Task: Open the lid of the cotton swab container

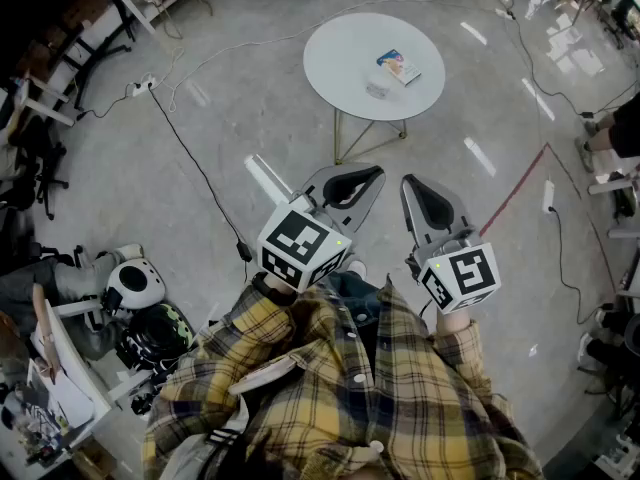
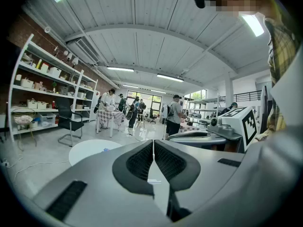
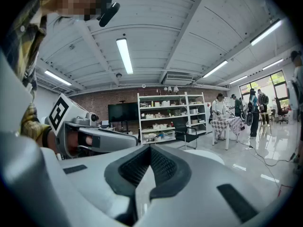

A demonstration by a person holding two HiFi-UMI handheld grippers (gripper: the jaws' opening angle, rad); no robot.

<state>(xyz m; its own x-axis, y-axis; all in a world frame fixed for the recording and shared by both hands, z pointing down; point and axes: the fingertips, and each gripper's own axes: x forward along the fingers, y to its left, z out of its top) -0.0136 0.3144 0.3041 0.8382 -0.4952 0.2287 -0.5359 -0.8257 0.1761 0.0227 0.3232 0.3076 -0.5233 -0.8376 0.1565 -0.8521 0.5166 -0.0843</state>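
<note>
A round white table [image 1: 350, 43] stands ahead of me on the grey floor. On it lie a small clear container [image 1: 379, 87] and a colourful packet [image 1: 399, 66]. My left gripper [image 1: 375, 173] and right gripper [image 1: 409, 182] are held side by side in front of my chest, well short of the table. Both are shut with nothing between the jaws. In the left gripper view the pads of my left gripper [image 2: 153, 144] meet, and the table [image 2: 94, 150] shows low at left. The right gripper view shows my right gripper [image 3: 150, 148] closed, with the table edge [image 3: 215, 156] behind it.
Cables [image 1: 190, 153] run across the floor at left and a red line [image 1: 520, 183] at right. Helmets and gear [image 1: 140, 313] lie at lower left. Shelving [image 2: 42, 93] and several people [image 2: 175, 115] around a checked table stand further off in the room.
</note>
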